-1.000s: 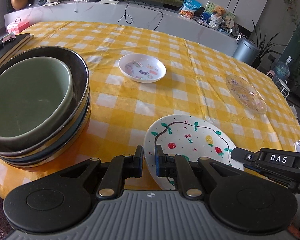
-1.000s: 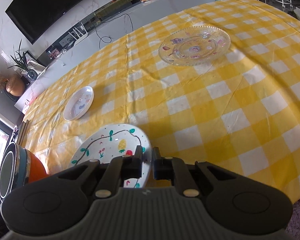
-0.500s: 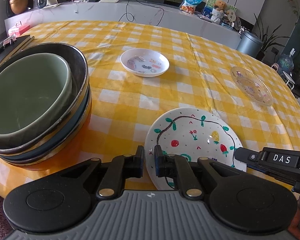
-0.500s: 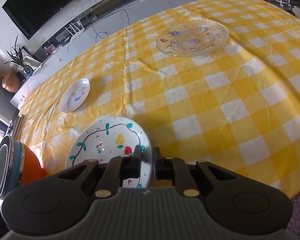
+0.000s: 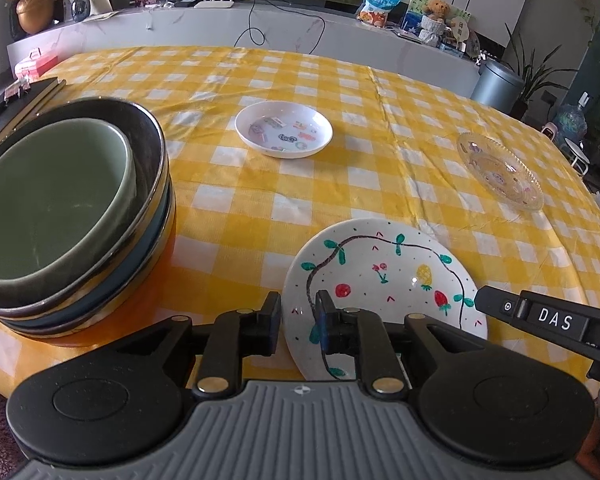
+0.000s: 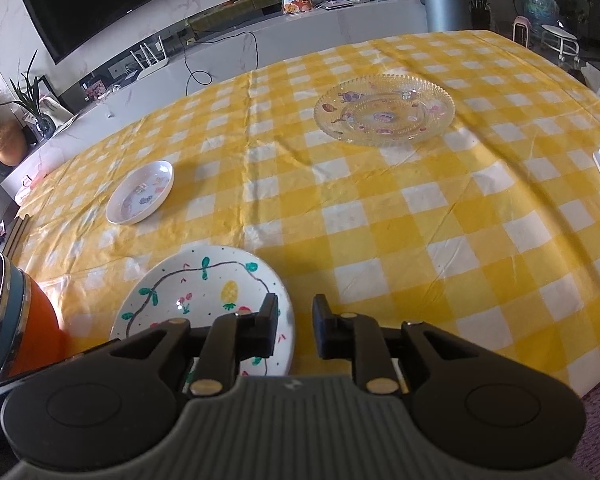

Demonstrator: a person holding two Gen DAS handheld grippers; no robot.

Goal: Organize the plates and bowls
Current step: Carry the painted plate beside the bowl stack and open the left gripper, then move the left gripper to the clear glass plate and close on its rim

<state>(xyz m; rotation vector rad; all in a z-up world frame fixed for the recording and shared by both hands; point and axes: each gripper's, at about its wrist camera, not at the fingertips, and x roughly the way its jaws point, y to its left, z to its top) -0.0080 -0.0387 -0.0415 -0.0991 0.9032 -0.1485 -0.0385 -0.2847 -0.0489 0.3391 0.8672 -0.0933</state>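
Painted plate [image 5: 384, 264] flat, claws [image 6: 296, 320] parted

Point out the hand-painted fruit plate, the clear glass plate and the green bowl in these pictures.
Hand-painted fruit plate [image 5: 380, 256]: left wrist view, its white centre.
Clear glass plate [image 6: 384, 110]: right wrist view, its middle.
Green bowl [image 5: 48, 208]: left wrist view, its inner floor.

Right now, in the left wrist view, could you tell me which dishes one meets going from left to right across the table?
Stack of bowls with the green bowl on top → small white dish → painted fruit plate → clear glass plate.
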